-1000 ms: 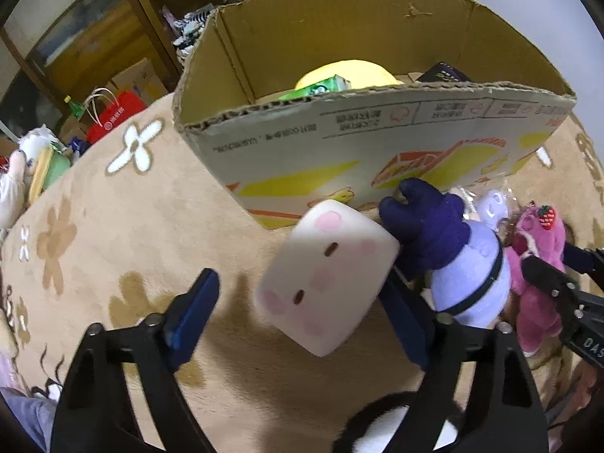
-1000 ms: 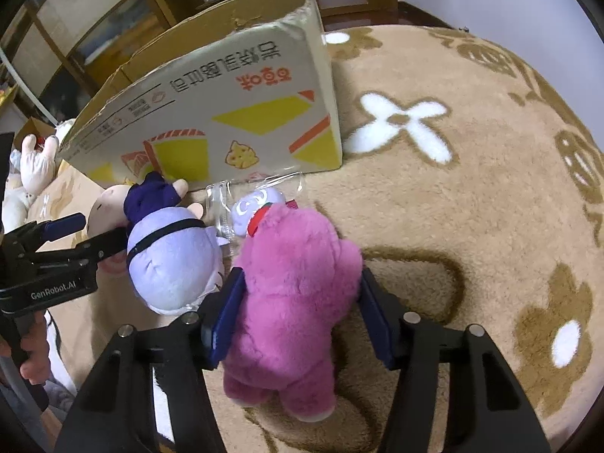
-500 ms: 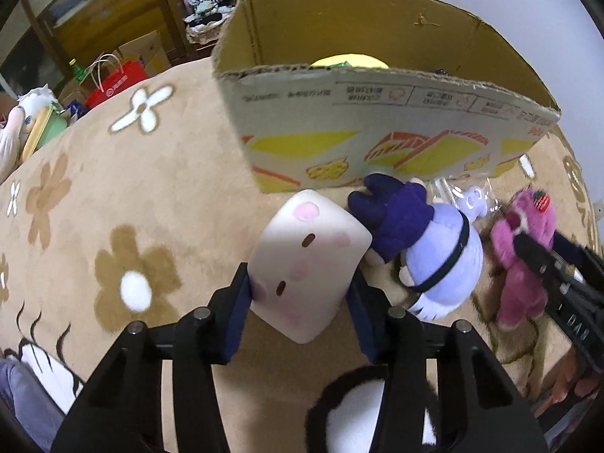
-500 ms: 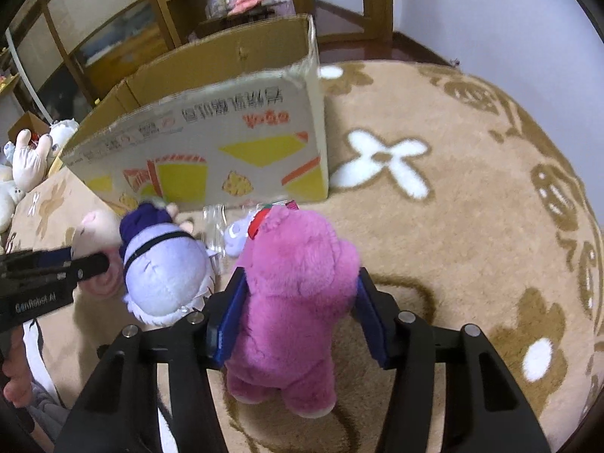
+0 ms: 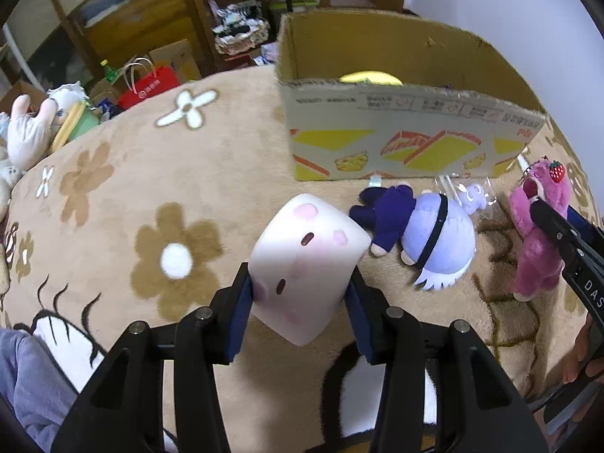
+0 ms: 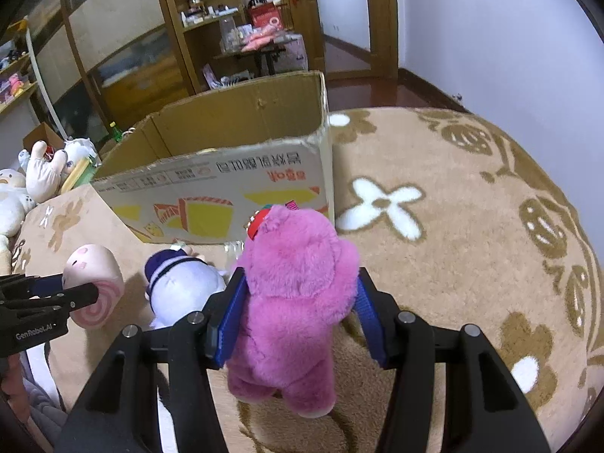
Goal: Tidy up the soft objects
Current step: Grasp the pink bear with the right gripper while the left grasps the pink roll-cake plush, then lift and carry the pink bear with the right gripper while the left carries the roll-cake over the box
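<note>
Both toys now higher off rug [image 5: 113, 204]

The left gripper [image 5: 298, 302], open a second ago, now clamps the white, pink-spotted block-shaped plush [image 5: 305, 264], which sits lower-centre, farther from the printed cardboard box [image 5: 396, 139].

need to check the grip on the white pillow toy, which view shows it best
The left wrist view: the white pillow toy fills the centre, squeezed between the left gripper's blue pads. The right wrist view catches only its pink swirled end at the left edge, partly behind the gripper.
</note>
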`<state>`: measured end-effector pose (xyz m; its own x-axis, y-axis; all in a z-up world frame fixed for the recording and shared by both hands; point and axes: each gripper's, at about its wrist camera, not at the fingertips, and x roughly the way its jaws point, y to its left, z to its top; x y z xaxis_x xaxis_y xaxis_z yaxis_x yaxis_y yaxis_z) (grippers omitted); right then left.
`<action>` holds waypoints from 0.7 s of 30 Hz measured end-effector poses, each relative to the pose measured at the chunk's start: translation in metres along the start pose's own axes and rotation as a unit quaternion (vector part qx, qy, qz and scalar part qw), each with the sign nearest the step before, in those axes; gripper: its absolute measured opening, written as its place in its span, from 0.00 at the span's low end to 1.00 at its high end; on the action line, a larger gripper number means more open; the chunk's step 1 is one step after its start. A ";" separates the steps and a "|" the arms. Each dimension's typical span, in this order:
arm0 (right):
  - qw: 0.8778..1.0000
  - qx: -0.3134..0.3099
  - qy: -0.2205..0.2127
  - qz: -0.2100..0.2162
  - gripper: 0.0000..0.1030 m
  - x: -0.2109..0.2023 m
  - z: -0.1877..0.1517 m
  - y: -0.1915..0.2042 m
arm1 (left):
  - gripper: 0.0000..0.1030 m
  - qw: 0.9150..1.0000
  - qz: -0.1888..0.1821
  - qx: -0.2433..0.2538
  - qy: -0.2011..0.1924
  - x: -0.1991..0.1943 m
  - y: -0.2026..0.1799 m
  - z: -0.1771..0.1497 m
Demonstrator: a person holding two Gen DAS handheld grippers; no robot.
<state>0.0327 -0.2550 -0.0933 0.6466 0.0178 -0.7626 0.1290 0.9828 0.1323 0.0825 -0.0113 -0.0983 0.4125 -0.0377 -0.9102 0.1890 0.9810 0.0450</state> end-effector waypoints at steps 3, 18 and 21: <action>1.000 -0.006 -0.014 0.002 0.56 -0.008 0.001 0.003 | 0.44 1.000 -0.003 -0.003 -0.026 -0.017 -0.001 -0.004; 0.991 -0.017 -0.130 0.038 0.56 -0.064 0.020 0.012 | 0.44 0.980 -0.002 0.019 -0.197 -0.098 -0.014 -0.006; 0.987 -0.018 -0.153 0.046 0.56 -0.072 0.030 0.015 | 0.44 0.975 0.003 0.026 -0.220 -0.114 -0.016 -0.001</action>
<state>0.0100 -0.2471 -0.0175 0.8524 0.0556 -0.5199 0.0366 0.9855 0.1654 0.0322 -0.0222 0.0041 0.7539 -0.1207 -0.6458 0.2256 0.9708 0.0819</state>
